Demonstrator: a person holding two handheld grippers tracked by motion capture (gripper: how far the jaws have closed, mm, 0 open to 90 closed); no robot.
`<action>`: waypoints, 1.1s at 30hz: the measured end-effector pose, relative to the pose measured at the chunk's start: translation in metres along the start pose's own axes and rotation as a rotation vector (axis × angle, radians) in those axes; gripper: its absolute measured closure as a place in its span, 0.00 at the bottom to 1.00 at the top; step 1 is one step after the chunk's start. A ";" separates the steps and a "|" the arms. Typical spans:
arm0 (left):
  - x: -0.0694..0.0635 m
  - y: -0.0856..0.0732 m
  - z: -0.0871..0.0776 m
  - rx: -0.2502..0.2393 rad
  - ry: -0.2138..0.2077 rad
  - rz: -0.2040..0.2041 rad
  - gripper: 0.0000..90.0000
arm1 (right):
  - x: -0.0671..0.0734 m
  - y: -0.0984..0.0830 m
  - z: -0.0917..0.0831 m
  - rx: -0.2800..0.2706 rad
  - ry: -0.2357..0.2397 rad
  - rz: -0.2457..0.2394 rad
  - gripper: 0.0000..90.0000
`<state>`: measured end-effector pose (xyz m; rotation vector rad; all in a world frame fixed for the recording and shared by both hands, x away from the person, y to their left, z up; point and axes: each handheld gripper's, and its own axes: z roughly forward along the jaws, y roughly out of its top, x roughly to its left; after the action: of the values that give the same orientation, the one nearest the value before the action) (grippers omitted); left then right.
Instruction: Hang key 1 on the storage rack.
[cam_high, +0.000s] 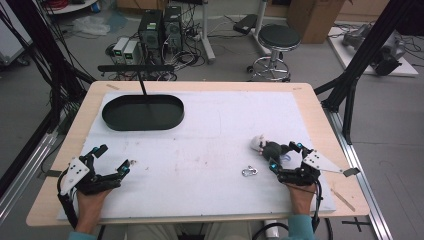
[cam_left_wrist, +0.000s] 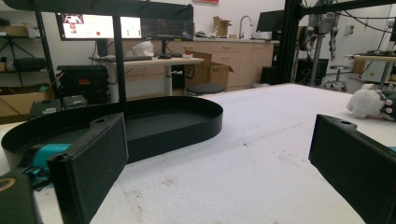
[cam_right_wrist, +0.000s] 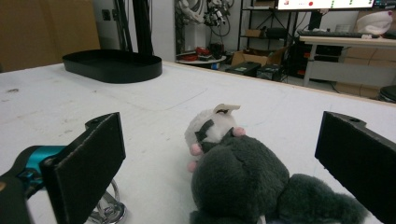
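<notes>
A grey and white plush toy (cam_high: 267, 147) lies on the white mat at the right. My right gripper (cam_high: 285, 156) is open just behind it. In the right gripper view the plush toy (cam_right_wrist: 238, 172) lies on the mat between the two spread jaws of that gripper (cam_right_wrist: 224, 154), touching neither. A small metal clip (cam_high: 249, 171) lies just left of the right gripper, and the clip (cam_right_wrist: 109, 210) shows under the left jaw. A black oval tray (cam_high: 142, 112) sits at the far left. My left gripper (cam_high: 116, 156) rests open at the near left, holding nothing and facing the tray (cam_left_wrist: 140, 126).
A thin black post (cam_high: 143, 87) stands behind the tray. The white mat (cam_high: 210, 145) covers most of the wooden table (cam_high: 310, 100). Beyond the far edge are a stool (cam_high: 278, 37) and computer cases (cam_high: 160, 30). Black frame struts (cam_high: 360, 55) flank the right side.
</notes>
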<state>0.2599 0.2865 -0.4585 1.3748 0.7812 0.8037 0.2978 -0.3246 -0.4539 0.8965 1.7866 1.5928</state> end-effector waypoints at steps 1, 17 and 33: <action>0.000 0.000 0.000 0.000 0.000 0.004 0.06 | 0.000 0.000 0.000 0.000 0.000 0.001 0.01; 0.000 0.000 0.000 0.001 0.000 0.006 0.06 | 0.000 0.001 0.000 0.000 0.001 -0.002 0.01; 0.000 0.000 0.000 0.001 0.000 0.006 0.06 | -0.011 0.043 -0.012 0.059 -0.002 -0.056 0.01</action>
<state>0.2596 0.2861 -0.4583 1.3784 0.7777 0.8080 0.2992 -0.3376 -0.4101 0.8678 1.8498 1.5104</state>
